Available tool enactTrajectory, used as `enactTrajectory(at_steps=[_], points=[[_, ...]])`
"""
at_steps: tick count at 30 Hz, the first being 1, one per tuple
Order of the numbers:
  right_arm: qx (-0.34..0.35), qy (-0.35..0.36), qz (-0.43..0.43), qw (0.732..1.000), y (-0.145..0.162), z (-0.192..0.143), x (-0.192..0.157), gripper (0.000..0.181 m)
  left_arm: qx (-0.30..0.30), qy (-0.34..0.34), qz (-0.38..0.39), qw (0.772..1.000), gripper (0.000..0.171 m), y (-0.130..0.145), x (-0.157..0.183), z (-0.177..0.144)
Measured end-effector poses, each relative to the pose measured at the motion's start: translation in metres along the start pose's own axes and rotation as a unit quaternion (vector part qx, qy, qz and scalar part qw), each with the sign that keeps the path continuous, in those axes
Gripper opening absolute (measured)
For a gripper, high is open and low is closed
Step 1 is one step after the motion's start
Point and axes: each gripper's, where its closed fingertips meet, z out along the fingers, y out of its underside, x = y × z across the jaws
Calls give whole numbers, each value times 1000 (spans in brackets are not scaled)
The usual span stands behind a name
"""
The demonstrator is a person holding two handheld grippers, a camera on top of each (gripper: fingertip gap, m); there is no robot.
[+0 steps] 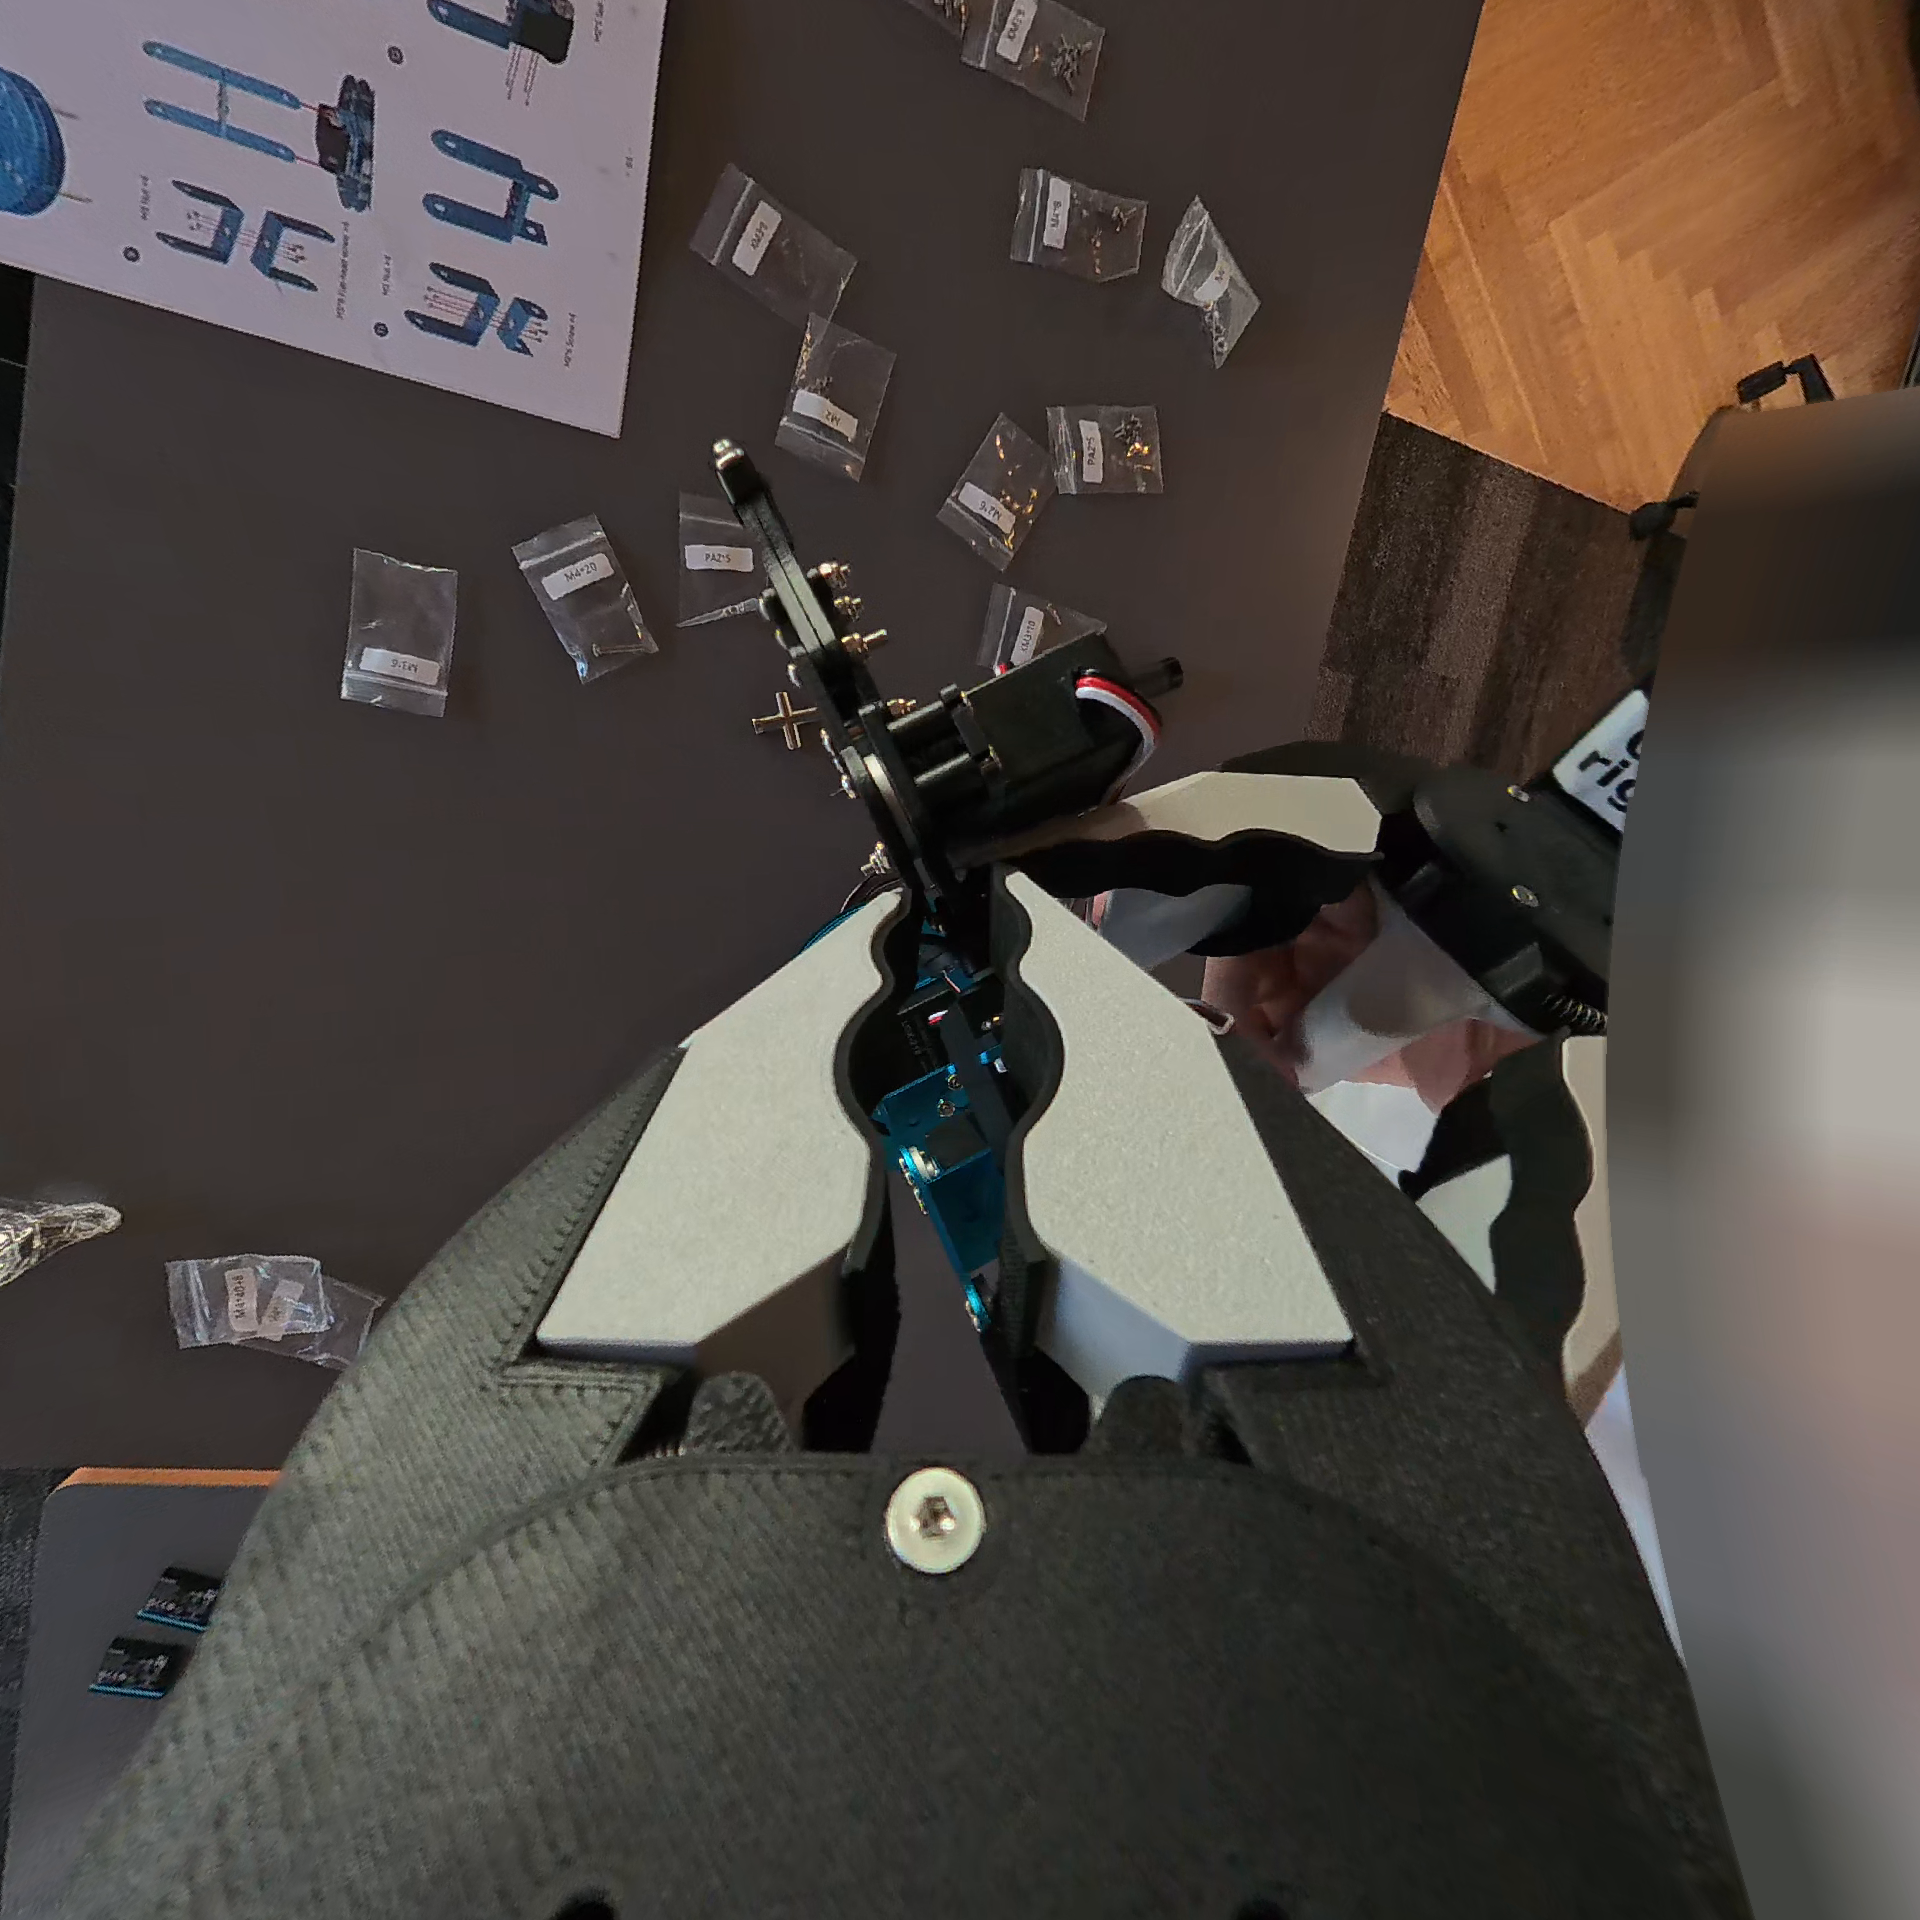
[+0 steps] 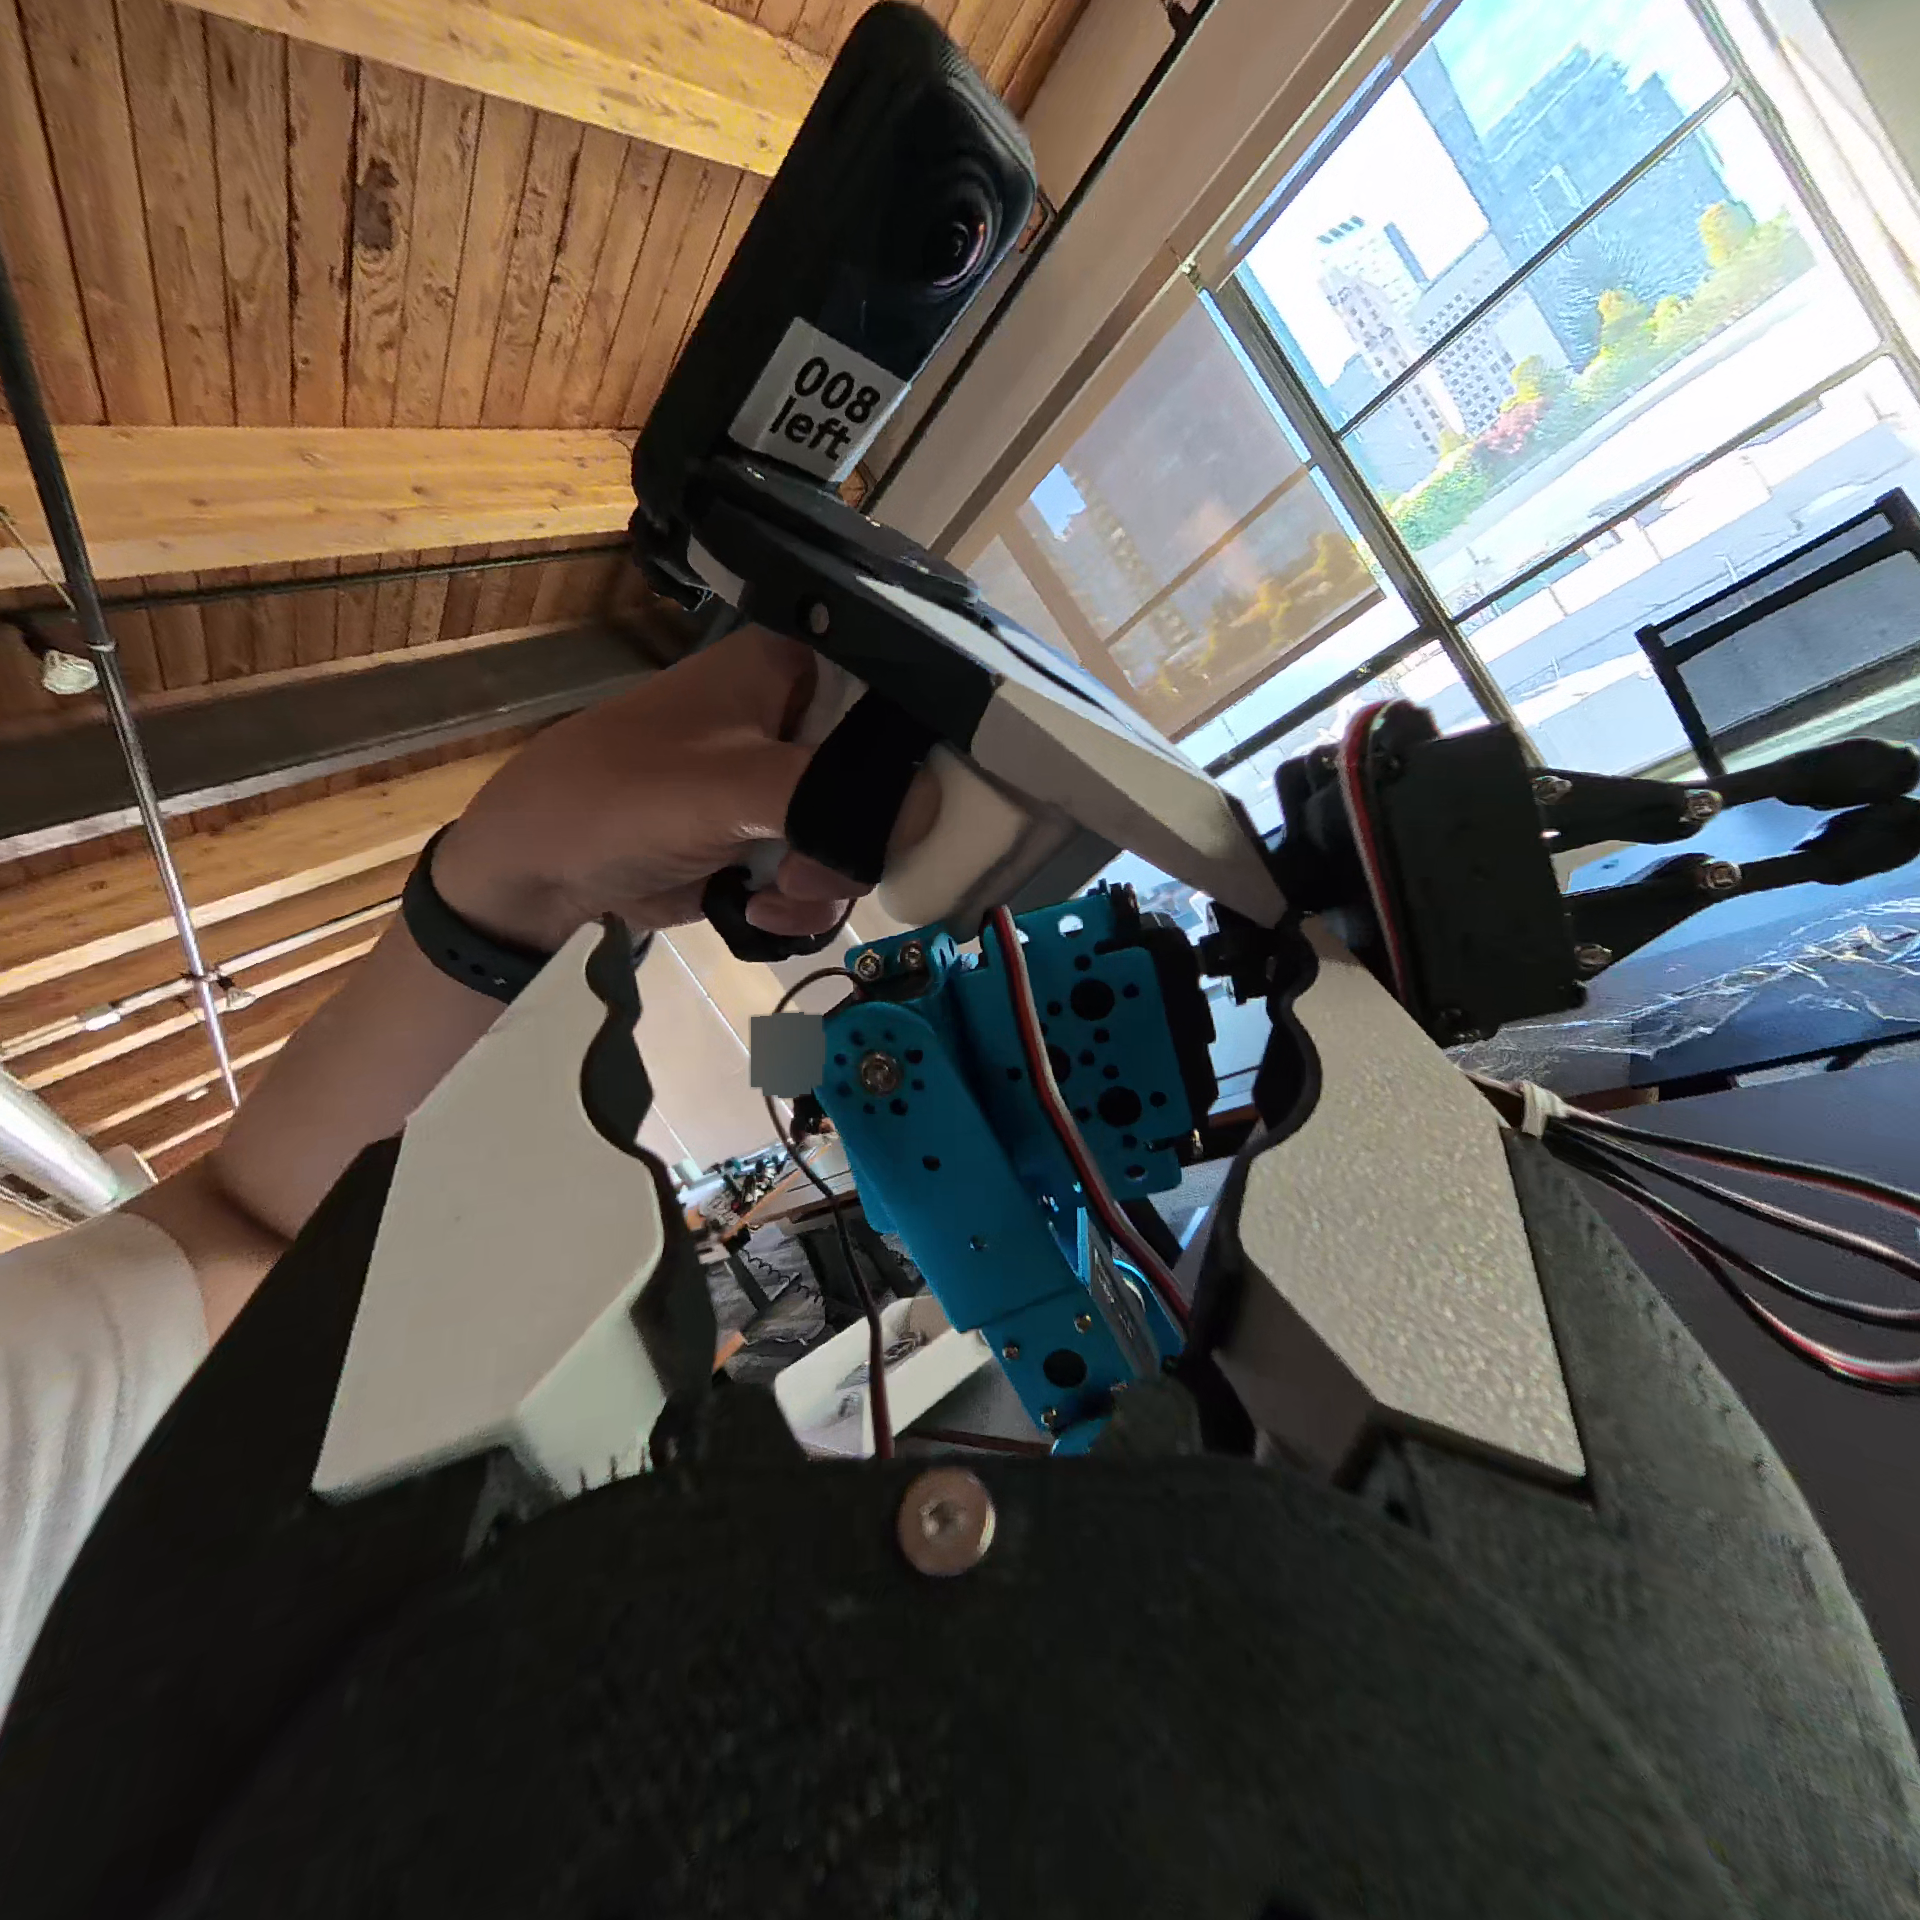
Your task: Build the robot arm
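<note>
My left gripper (image 1: 951, 914) is shut on a small robot arm kit. The kit has blue metal brackets (image 1: 935, 1164) between the pads, a black servo (image 1: 1018, 738) and a black claw (image 1: 769, 561) beyond the tips. It is held up above the dark table (image 1: 312, 935). My right gripper (image 2: 951, 935) is open, with the blue brackets (image 2: 987, 1143) between its fingers. Its right pad is close to the servo (image 2: 1475, 883); its left pad stands apart. The left gripper (image 2: 1247, 894) comes in from above, held by a hand (image 2: 644, 810). The right gripper (image 1: 1132, 873) also shows beside the servo.
Several small clear bags of screws (image 1: 831, 395) lie scattered on the table, with a printed assembly sheet (image 1: 312, 187) at the far left. A grey slab with small dark parts (image 1: 104, 1610) is at the near left. Servo wires (image 2: 1714, 1247) trail right. Wood floor (image 1: 1662, 208) lies beyond the table edge.
</note>
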Motion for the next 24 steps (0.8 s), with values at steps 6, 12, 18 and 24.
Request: enactTrajectory(at_steps=[6, 12, 18, 24], points=[[-13, 35, -61, 997, 10, 2, 1, 115, 0, 3, -7, 1000, 12, 1, -1, 0], [82, -14, 57, 995, -7, -3, -3, 118, 10, 9, -16, 1000, 12, 1, -1, -1], [87, -9, 61, 994, -7, -2, -3, 118, 16, 6, -17, 1000, 12, 1, -1, -2], [70, -3, 57, 996, -6, 0, -5, 122, 16, 6, -15, 1000, 12, 1, -1, -2]])
